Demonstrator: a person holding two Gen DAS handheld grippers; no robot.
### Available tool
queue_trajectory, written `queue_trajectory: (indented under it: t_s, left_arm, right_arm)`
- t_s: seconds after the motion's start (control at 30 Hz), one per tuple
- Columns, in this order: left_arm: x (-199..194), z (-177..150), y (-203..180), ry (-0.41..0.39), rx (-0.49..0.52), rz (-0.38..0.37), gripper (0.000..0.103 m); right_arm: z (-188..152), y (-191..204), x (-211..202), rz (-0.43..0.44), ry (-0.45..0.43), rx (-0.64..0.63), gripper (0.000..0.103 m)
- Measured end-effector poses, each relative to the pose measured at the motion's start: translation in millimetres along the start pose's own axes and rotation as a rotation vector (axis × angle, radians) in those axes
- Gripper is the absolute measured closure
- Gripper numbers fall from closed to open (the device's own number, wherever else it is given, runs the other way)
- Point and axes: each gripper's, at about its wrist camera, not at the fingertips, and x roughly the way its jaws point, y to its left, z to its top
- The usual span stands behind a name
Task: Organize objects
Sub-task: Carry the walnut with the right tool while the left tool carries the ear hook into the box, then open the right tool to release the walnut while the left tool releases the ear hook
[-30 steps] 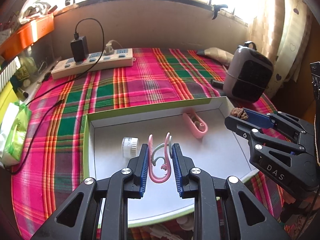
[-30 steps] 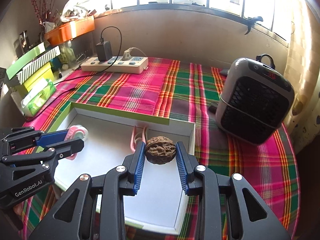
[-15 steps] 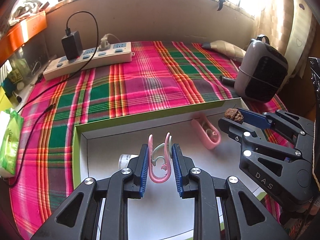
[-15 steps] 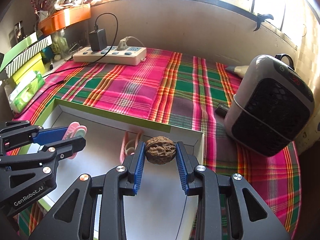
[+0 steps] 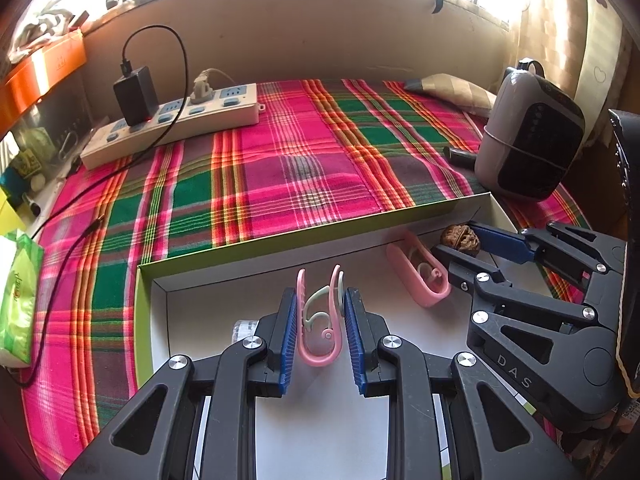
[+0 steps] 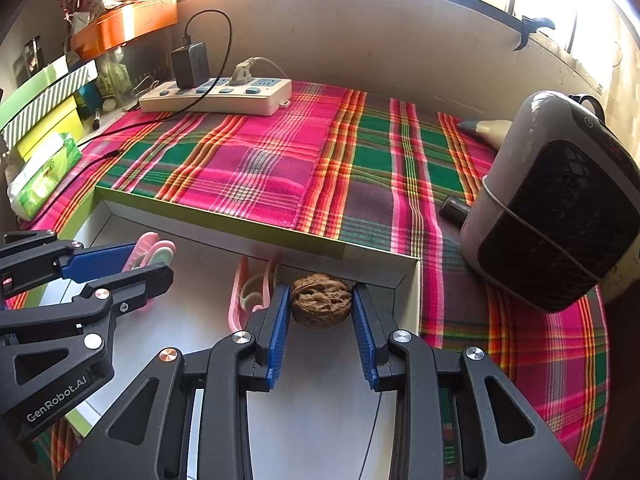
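Both grippers have sunk toward the tray [image 5: 152, 320] – left gripper [image 5: 319, 322] clamped on a pink clip [image 5: 318, 344], right gripper [image 6: 320, 312] on a walnut [image 6: 321, 305] (release probably next).

This is looking like a lived-in home, a table set under a sunlit window. A bright pink-and-green plaid cloth [image 6: 280, 168] is covering the surface. A white multi-socket power strip [image 6: 218, 96] is lying near the wall, carrying a black charger block [image 6: 191, 65]. A small grey portable heater [image 6: 552, 200] is standing at the right, and a green soft pack of tissues [image 5: 18, 292] is resting at the left edge.
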Motion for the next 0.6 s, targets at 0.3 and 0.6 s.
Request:
queue_trajectory:
  t_s: [0.3,0.6]
  left_arm:
    - [1.3,0.9,-1.7,0.003,0.006,0.014,0.082]
    - [2.9,1.0,-0.9,0.002,0.012,0.021,0.081]
  right_arm:
    - [1.0,0.4,0.9,-0.011,0.005,-0.006,0.071]
    - [1.7,0.9,1.3,-0.02,0.005,-0.003,0.071]
